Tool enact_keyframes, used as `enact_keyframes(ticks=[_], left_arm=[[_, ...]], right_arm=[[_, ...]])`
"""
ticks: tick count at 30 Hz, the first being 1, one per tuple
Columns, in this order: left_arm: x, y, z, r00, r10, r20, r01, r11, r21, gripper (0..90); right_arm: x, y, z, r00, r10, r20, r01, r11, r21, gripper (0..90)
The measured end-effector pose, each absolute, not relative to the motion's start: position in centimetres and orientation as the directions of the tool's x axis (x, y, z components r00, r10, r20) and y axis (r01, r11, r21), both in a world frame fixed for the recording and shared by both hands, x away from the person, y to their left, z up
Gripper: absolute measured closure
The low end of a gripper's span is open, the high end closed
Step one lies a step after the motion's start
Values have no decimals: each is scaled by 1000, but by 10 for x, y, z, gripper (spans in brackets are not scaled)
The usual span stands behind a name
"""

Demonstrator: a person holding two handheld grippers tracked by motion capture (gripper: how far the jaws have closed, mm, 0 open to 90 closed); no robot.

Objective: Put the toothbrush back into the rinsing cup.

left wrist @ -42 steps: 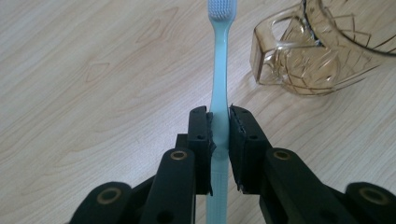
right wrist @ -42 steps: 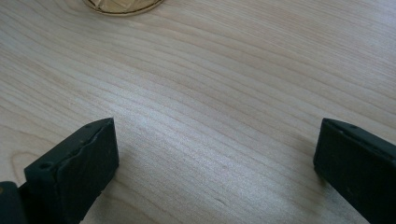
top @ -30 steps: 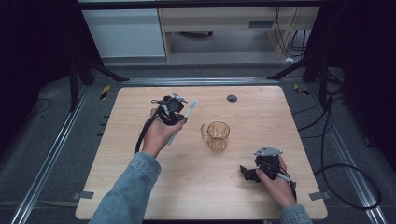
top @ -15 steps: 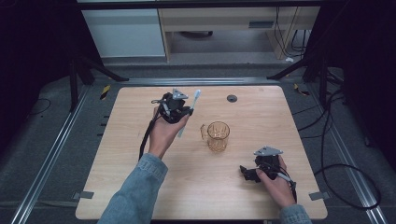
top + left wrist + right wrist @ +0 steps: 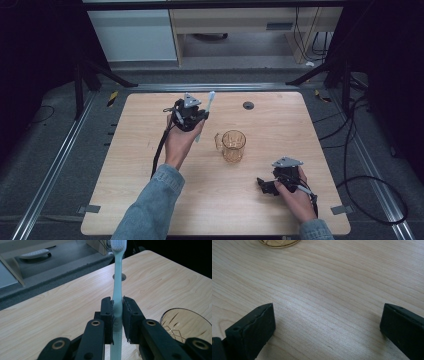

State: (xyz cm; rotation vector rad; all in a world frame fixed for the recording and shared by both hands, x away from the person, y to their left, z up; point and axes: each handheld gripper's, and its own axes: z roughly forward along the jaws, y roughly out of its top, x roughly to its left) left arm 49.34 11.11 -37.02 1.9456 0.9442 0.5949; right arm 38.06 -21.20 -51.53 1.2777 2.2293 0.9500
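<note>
A pale green toothbrush stands between the jaws of my left gripper, which is shut on its handle; the white bristle head points up and away. The gripper is held above the table, left of and a little beyond an amber glass mug that stands upright mid-table. My right gripper rests low on the wood near the front right, jaws wide open with nothing between them. The mug's base shows at the top edge of the right gripper view.
The wooden table has a round dark grommet near its far edge. Beyond it stand a white cabinet and a low shelf. Metal rails and cables run on the floor at both sides.
My left gripper has carried the toothbrush farther from the person and slightly right, turning it more upright. The right gripper and the mug have stayed put.
</note>
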Motion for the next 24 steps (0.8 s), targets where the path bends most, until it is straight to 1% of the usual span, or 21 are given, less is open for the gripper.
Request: enact_keyframes(ticks=[7,10,11,12,18,23,24], left_arm=[[490,112,-369,581,813,33,334,-275,902,787],[487,111,-367,578,815,44,287,-254,924,787],[487,111,-367,578,815,44,287,-254,924,787],[486,110,-368,578,815,51,261,-244,934,787],[483,108,-370,578,814,56,206,-212,955,787],[481,108,-372,572,820,24,184,-157,970,787],[478,109,-373,570,821,25,162,-142,976,787]], right_arm=[[380,-212,-515,-498,867,-3,598,346,723,4],[381,-212,-515,-498,867,-3,597,346,724,4],[381,-212,-515,-497,868,-5,597,346,724,4],[381,-211,-515,-496,868,-4,597,344,725,4],[381,-211,-515,-496,868,-3,597,344,725,4],[381,-211,-515,-496,868,-3,597,344,725,3],[381,-211,-515,-496,868,-4,597,344,724,4]])
